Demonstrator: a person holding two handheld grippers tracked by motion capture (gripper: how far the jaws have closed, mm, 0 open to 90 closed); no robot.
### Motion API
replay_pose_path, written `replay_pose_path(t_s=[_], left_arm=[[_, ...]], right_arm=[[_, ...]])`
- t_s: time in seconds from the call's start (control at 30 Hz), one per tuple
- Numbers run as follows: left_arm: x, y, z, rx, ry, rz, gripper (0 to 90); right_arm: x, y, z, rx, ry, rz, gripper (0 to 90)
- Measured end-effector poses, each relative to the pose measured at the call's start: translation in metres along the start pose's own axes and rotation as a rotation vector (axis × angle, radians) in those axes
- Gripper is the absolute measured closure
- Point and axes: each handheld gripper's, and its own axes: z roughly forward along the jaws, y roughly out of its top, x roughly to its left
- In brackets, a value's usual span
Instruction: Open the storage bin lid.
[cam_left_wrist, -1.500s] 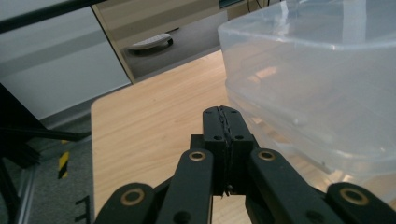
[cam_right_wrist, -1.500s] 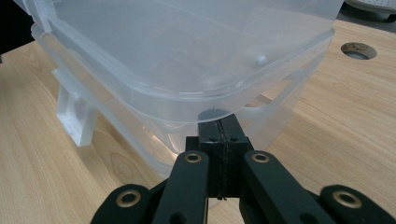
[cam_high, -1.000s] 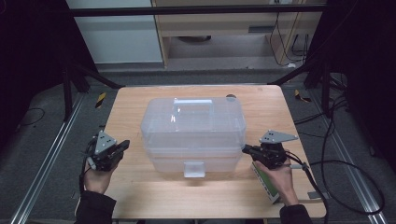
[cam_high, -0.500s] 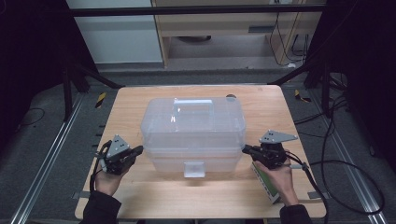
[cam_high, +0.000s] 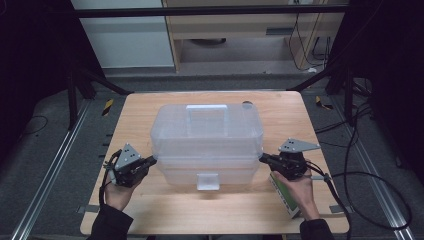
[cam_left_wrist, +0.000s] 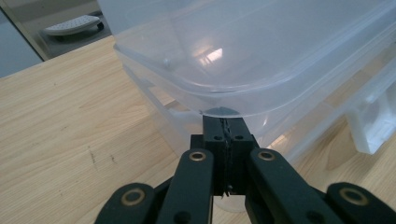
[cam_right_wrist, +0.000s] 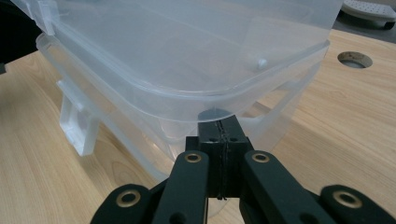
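Wooden and pale, the table is carrying a clear plastic storage box at its middle, with dark floor and metal rails lying around it.

Both pairs of jaws are pressed fully together, gripping nothing. The left gripper is pointing its closed tip at the box's left end, just under the overhanging edge of the lid; the tip is sitting right at the plastic, though whether it is actually touching cannot be told. The right gripper is doing the same at the box's right end, its closed tip tucked beneath the lid's rim.

So the box is lying directly ahead of each tip and between the two grippers, which the high view is showing at the box's two sides: left gripper, right gripper.

Beyond the right jaws, the right gripper view is showing a white front latch and a round hole in the tabletop. Under the person's right hand, the high view is showing a green-and-white card lying flat.
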Motion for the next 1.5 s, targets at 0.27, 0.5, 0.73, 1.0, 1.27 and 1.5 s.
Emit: replay_pose_path(t_s=[0.27, 0.5, 0.73, 1.0, 1.27, 1.5], left_arm=[[0.0, 0.008, -0.004, -0.027, 0.02, -0.006, 89.2], [0.004, 0.013, -0.005, -0.044, 0.024, -0.018, 89.2], [0.007, 0.021, -0.002, -0.055, 0.03, -0.022, 89.2], [0.011, 0.033, -0.002, -0.055, 0.043, -0.006, 89.2], [0.014, 0.037, 0.001, -0.075, 0.041, -0.028, 89.2], [0.015, 0.037, 0.002, -0.087, 0.04, -0.035, 89.2]], right_arm=[[-0.002, 0.008, -0.003, -0.033, 0.0, 0.002, 90.0], [-0.003, 0.015, -0.005, -0.044, -0.009, -0.008, 90.0], [-0.005, 0.021, -0.006, -0.052, -0.004, -0.009, 90.0], [-0.008, 0.031, -0.006, -0.068, -0.003, -0.017, 90.0], [-0.01, 0.036, -0.008, -0.087, -0.005, -0.02, 90.0], [-0.01, 0.037, -0.008, -0.098, 0.004, -0.023, 90.0]])
